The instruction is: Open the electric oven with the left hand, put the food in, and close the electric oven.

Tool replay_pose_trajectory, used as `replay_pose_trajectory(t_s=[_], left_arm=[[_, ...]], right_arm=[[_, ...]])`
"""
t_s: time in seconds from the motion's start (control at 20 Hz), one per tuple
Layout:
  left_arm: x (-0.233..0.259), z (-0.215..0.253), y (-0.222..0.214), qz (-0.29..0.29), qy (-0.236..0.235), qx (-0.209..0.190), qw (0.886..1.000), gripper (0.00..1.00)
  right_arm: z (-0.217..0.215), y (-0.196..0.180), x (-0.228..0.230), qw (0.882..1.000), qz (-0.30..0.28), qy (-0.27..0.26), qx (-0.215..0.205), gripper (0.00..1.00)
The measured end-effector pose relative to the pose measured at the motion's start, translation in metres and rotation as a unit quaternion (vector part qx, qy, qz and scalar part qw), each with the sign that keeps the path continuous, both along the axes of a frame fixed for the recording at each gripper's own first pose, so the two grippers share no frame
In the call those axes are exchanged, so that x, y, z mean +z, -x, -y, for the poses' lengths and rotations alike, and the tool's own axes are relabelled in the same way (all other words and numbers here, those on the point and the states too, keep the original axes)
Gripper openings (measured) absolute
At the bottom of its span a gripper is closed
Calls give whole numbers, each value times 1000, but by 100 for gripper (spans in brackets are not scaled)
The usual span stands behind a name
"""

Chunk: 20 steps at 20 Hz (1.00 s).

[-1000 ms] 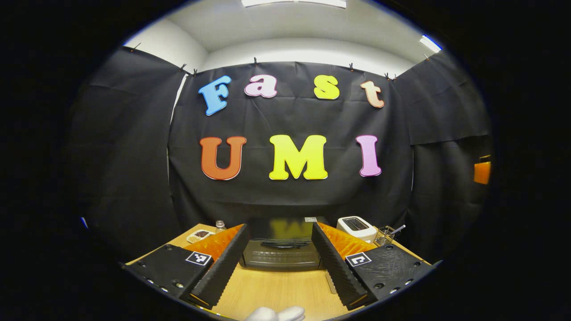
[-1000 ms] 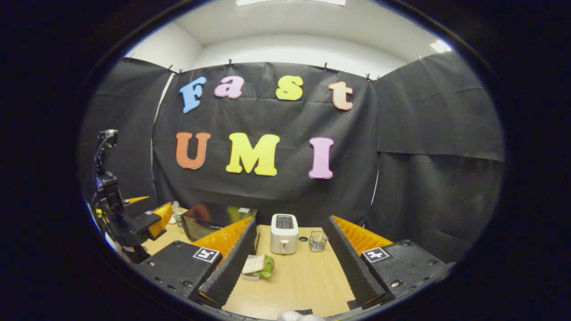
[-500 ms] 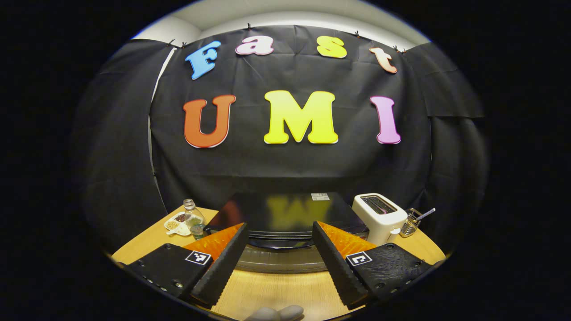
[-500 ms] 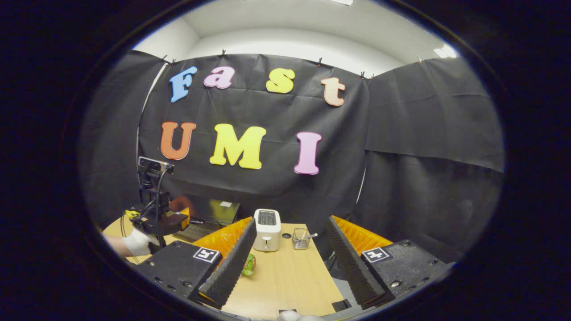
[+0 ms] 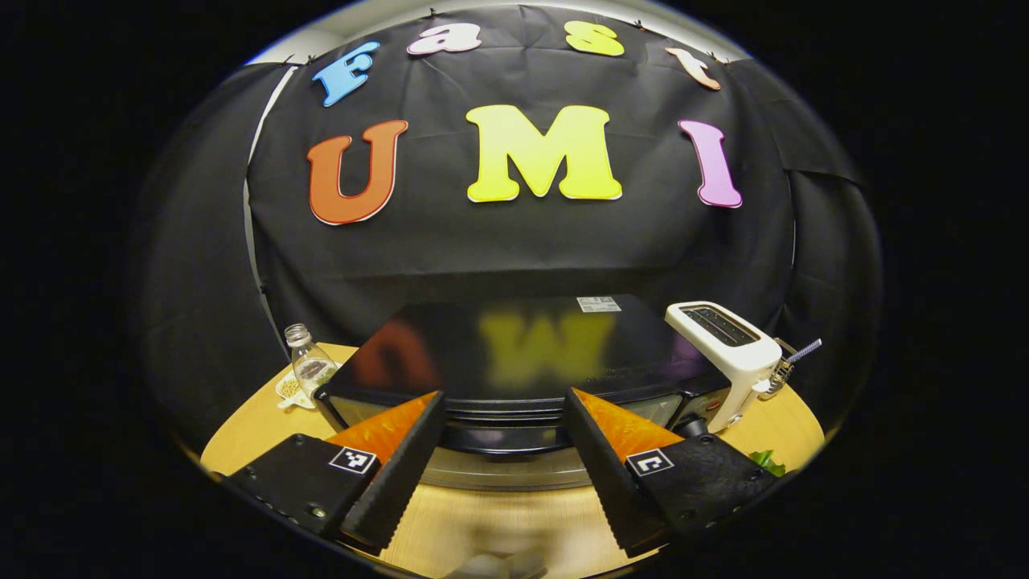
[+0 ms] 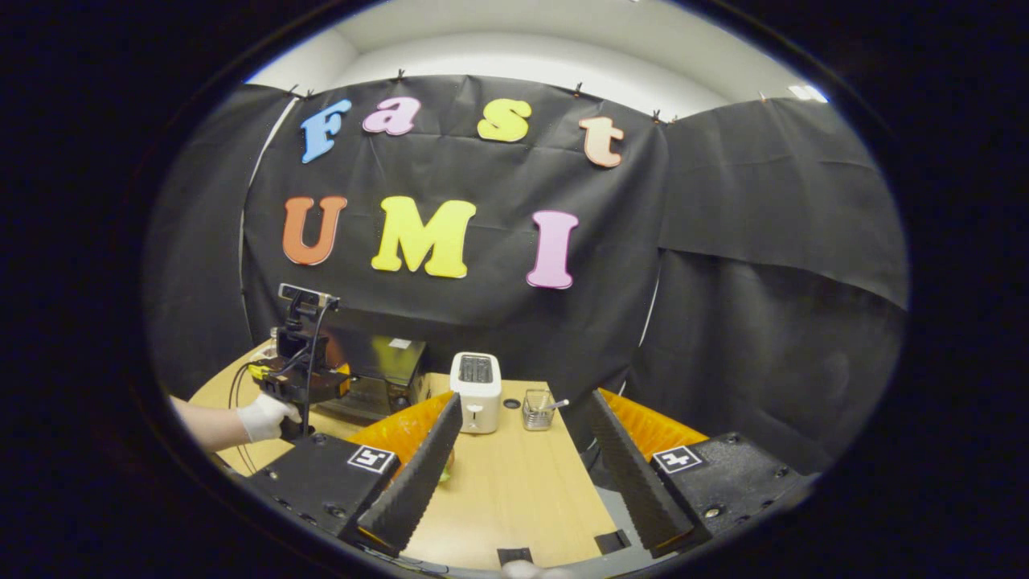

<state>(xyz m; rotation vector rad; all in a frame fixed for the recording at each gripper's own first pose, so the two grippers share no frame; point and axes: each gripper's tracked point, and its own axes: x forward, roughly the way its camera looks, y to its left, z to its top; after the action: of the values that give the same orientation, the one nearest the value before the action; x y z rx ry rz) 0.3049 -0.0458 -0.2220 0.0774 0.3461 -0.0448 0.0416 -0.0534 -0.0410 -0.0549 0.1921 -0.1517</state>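
The black electric oven (image 5: 514, 346) stands right in front of my left gripper (image 5: 505, 398). That gripper is open, one finger on each side of the door's bar handle (image 5: 498, 438) and close above it, and the door looks closed. In the right gripper view the oven (image 6: 382, 371) sits at the back left of the table, with a white-gloved hand (image 6: 261, 416) holding the left gripper (image 6: 301, 378) at its front. My right gripper (image 6: 524, 400) hangs open over the table with nothing in it. A green bit of the food (image 6: 444, 466) peeks out beside its left finger and also shows at the table's right edge (image 5: 768, 460).
A white toaster (image 5: 727, 354) stands just right of the oven, with a wire basket (image 5: 784, 370) holding a utensil beyond it. A small glass bottle (image 5: 309, 366) and a dish (image 5: 288, 390) sit left of the oven. The wooden table (image 6: 514, 498) ends near my right gripper.
My left gripper has moved forward and down to the oven's handle, so the oven looks much larger. In the right gripper view the food has slipped almost behind the left finger.
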Motion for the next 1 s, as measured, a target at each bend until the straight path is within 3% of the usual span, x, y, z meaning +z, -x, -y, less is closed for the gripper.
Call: replay_pose_trajectory(t_s=[0.05, 0.15, 0.2, 0.25, 0.35, 0.4, 0.45, 0.55, 0.7, 0.75, 0.8, 0.9, 0.95, 1.0], left_arm=[[-3, -1, 3, -8, 0, 1, 1000, 97], [-3, -1, 6, -7, -1, -1, 1000, 97], [-2, -1, 11, -4, 0, -1, 1000, 97], [-3, -1, 15, -3, -1, -2, 1000, 98], [-5, -1, 27, -2, 0, -5, 1000, 97], [-7, -2, 34, -3, 1, -7, 1000, 97], [-10, -2, 41, -6, 0, -9, 1000, 97], [-16, -3, 59, -13, 1, -13, 1000, 97], [-30, -3, 82, -28, 3, -16, 999, 97], [-37, -5, 91, -36, 5, -16, 999, 97], [-43, -6, 99, -44, 5, -16, 999, 97], [-59, -5, 119, -63, 8, -17, 998, 97], [-68, -5, 127, -75, 7, -19, 997, 96], [-77, -5, 134, -90, 10, -21, 996, 96]], right_arm=[[0, -1, -2, 1000, -3, -4, 0, 94], [-2, -2, -7, 1000, -9, -13, 3, 94], [-2, -2, -9, 1000, -10, -14, 3, 100], [-2, -2, -8, 1000, -8, -7, 0, 94], [-8, 0, -6, 1000, -1, 10, 5, 94], [-13, 1, -8, 1000, -1, 11, 9, 100], [-18, 2, -9, 1000, -1, 7, 15, 94], [-26, 5, -14, 1000, -2, 0, 22, 94], [-32, 9, -26, 999, -15, -12, 27, 94], [-35, 11, -29, 999, -18, -17, 29, 100], [-36, 13, -32, 999, -20, -19, 29, 94], [-38, 17, -37, 999, -26, -18, 29, 94], [-40, 19, -39, 999, -29, -17, 30, 100], [-41, 22, -41, 999, -30, -16, 29, 94]])
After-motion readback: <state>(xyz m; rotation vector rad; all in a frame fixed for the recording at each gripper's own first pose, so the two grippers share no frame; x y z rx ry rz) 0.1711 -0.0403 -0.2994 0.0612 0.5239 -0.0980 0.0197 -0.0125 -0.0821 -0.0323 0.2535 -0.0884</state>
